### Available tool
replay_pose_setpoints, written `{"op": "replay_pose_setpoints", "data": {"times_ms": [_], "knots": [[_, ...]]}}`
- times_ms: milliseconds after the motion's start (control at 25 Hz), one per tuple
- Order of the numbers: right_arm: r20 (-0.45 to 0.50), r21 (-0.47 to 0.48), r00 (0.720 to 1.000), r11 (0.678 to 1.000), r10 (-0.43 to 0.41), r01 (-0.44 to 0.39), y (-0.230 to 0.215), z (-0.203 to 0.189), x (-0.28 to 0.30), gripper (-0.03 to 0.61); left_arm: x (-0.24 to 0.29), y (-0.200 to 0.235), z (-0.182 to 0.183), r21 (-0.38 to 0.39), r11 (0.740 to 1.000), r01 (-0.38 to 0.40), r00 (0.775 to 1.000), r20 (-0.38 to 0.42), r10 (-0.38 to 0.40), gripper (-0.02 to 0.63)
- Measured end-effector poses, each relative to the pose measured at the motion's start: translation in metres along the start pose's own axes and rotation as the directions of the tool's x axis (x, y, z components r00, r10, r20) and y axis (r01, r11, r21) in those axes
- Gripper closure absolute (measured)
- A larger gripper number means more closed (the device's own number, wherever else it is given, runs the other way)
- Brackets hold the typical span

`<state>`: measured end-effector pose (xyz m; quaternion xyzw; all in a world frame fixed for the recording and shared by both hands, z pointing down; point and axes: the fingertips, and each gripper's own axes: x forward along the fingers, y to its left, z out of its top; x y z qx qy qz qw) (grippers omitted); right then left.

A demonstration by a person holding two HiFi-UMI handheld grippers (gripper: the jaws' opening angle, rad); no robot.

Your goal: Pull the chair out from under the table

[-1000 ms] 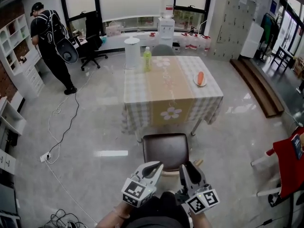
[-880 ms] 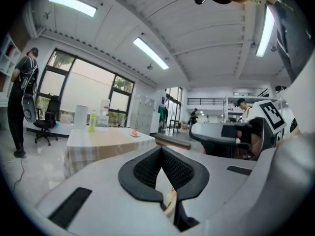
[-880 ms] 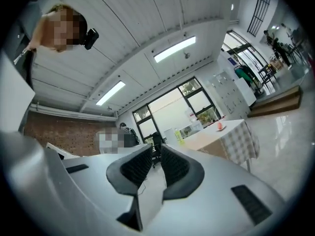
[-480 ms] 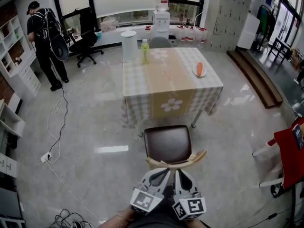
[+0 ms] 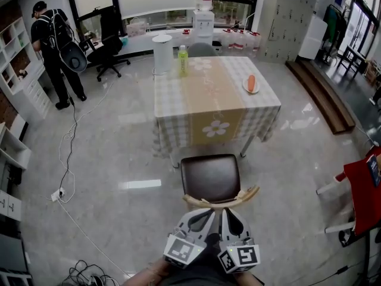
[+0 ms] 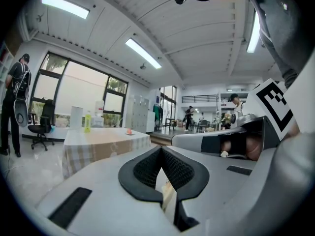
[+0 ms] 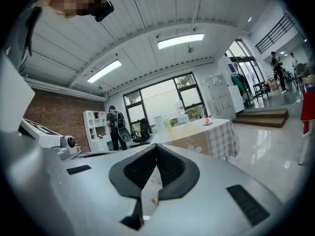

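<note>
The chair [image 5: 209,177] has a dark brown seat and a curved wooden backrest [image 5: 245,195]. It stands just in front of the table [image 5: 214,97], which wears a checked cloth. In the head view my left gripper [image 5: 206,214] and right gripper [image 5: 226,213] sit side by side at the middle of the backrest's top rail. Both are shut on that rail. A pale wooden edge shows between the pads in the left gripper view [image 6: 166,194]. A small tan bit shows between the pads in the right gripper view [image 7: 151,196].
On the table stand a white cylinder [image 5: 162,54], a green bottle [image 5: 183,60] and a plate with an orange thing [image 5: 250,84]. A person [image 5: 55,52] stands at the far left by an office chair [image 5: 106,49]. Cables [image 5: 68,159] trail across the floor; a red item [image 5: 364,198] is at right.
The right gripper's jaws have closed and it has moved in beside the left gripper at the backrest's middle. The person at the back has stepped slightly left.
</note>
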<state>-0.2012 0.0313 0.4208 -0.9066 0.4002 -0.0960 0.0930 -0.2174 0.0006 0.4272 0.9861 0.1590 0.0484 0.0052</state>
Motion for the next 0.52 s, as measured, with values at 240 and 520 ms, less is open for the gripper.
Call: {"op": "replay_pose_setpoints", "data": {"times_ms": [240, 520], "knots": [[0.008, -0.009, 1.0, 1.0, -0.017, 0.017, -0.008, 0.001, -0.004, 0.566, 0.009, -0.008, 0.0, 0.005, 0.999, 0.031, 1.0, -0.002, -0.031, 0.604], [0.005, -0.017, 1.0, 1.0, -0.006, 0.006, -0.011, 0.004, -0.005, 0.566, 0.018, -0.019, 0.0, -0.005, 0.998, 0.065, 0.998, -0.02, -0.065, 0.604]]}}
